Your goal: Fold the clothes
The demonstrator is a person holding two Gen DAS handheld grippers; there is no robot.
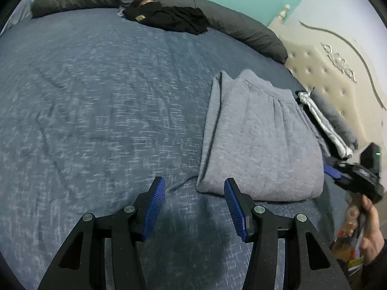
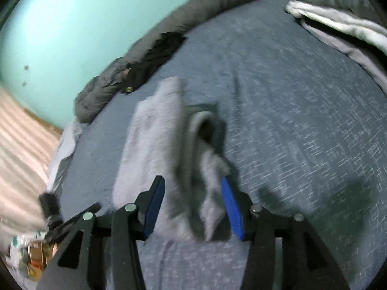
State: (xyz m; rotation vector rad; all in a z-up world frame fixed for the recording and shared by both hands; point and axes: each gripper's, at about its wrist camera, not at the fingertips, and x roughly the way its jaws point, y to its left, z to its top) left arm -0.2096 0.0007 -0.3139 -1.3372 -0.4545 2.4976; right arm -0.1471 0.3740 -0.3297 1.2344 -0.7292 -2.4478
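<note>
A folded grey garment (image 1: 261,140) lies on the blue bedspread (image 1: 96,108), right of centre in the left wrist view. My left gripper (image 1: 194,205) hovers open just short of its near left corner, with nothing between the blue pads (image 1: 154,207). The right gripper (image 1: 358,174), held by a hand (image 1: 370,229), sits at the garment's right edge. In the blurred right wrist view my right gripper (image 2: 193,205) stands open, and the grey garment (image 2: 154,133) lies bunched between and beyond its wide-apart fingers.
A pile of black clothes (image 1: 169,17) rests against a rolled dark grey duvet (image 1: 241,29) along the far edge. Stacked folded clothes (image 1: 331,125) lie by the cream headboard (image 1: 338,72). A pale cloth (image 2: 338,29) lies at the bed's corner. A teal wall (image 2: 60,24) stands behind.
</note>
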